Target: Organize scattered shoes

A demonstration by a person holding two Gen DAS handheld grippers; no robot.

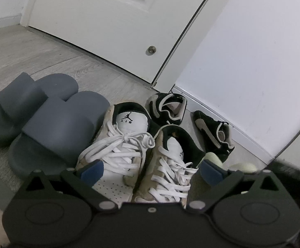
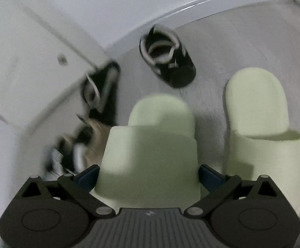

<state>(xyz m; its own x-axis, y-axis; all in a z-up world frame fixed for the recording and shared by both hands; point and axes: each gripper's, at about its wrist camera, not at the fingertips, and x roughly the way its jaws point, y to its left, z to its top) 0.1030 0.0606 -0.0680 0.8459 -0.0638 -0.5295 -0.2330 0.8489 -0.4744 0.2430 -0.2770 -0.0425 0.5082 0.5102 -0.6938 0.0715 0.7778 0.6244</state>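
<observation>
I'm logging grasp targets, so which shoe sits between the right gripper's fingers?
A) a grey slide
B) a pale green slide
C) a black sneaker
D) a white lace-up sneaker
B: in the right wrist view the pale green slide fills the gap of the right gripper, whose jaws stand spread at its sides; whether the fingers touch it is unclear.

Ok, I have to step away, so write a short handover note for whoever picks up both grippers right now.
Left gripper: jaws open, empty, spread over the white laced sneakers, which sit side by side.
Right gripper: jaws around one pale green slide, touching or close to its sides; a firm grip cannot be confirmed. The other green slide sits apart to the right.
Done: grey slides are paired beside the sneakers.
Left: pair up the green slides; the two small black shoes near the wall point in different directions and need lining up.
</observation>
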